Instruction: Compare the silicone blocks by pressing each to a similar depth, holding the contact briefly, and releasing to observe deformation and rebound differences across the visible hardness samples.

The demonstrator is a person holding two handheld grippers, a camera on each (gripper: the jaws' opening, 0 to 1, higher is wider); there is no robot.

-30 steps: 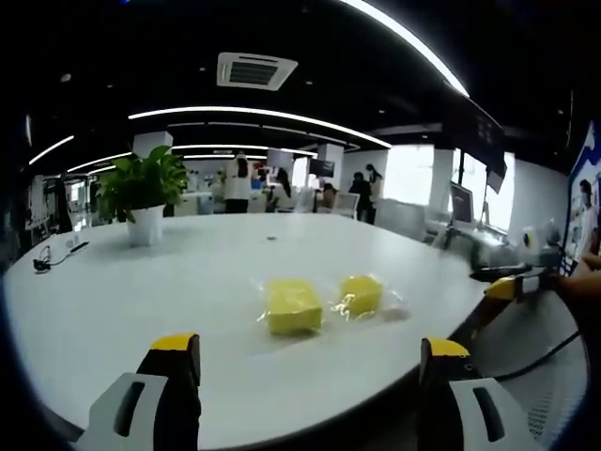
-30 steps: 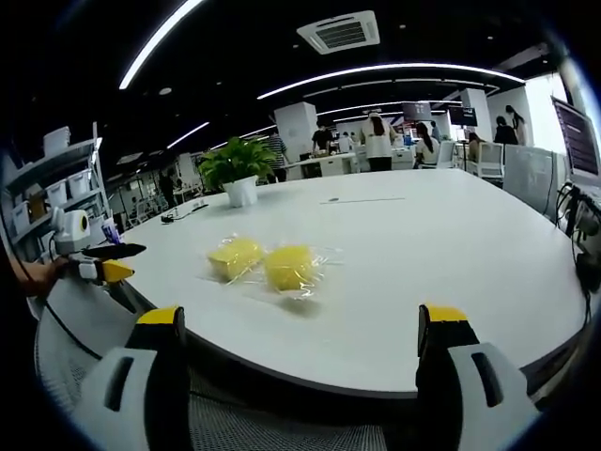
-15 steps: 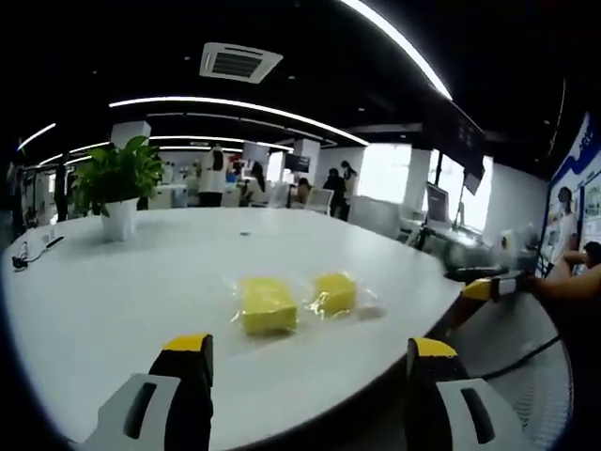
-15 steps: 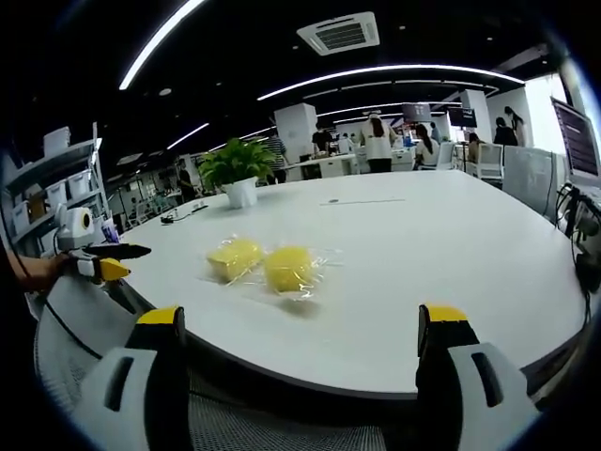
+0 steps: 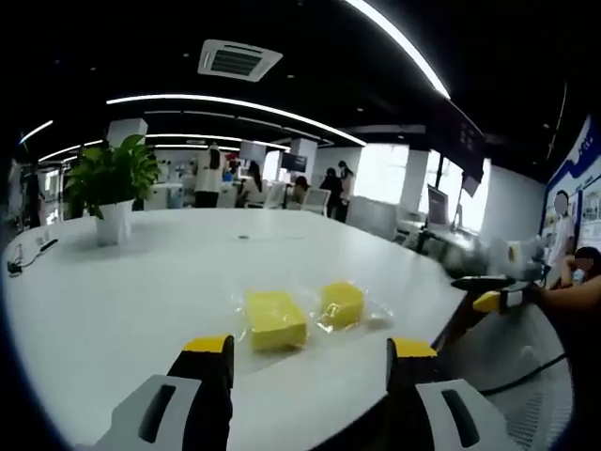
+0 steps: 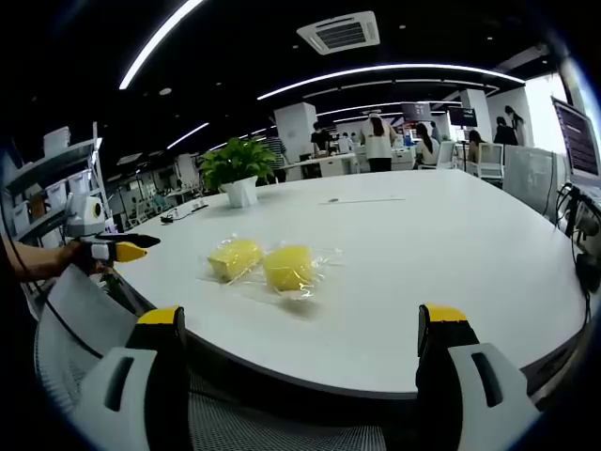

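Two yellow silicone blocks lie side by side near the front edge of a large white table (image 5: 141,282), each in clear plastic wrap. In the left gripper view the nearer block (image 5: 275,319) looks wider and flatter, w/ a smaller, more cube-like block (image 5: 342,303) just beside it; wraps touch or overlap. In the right gripper view the same pair (image 6: 263,265) sits near the table's mid-front.

Progress: looks like nothing pressed yet. Neither tool touches a block; both blocks keep full shape, no visible dents. All presses, holds and releases seem still to do.

Left gripper (image 5: 308,352): jaws apart, empty, aimed at the blocks from short of the table edge. Right gripper (image 6: 300,324): jaws wide apart, empty, also off the table.

Background: potted plant (image 5: 109,183), people at far desks.
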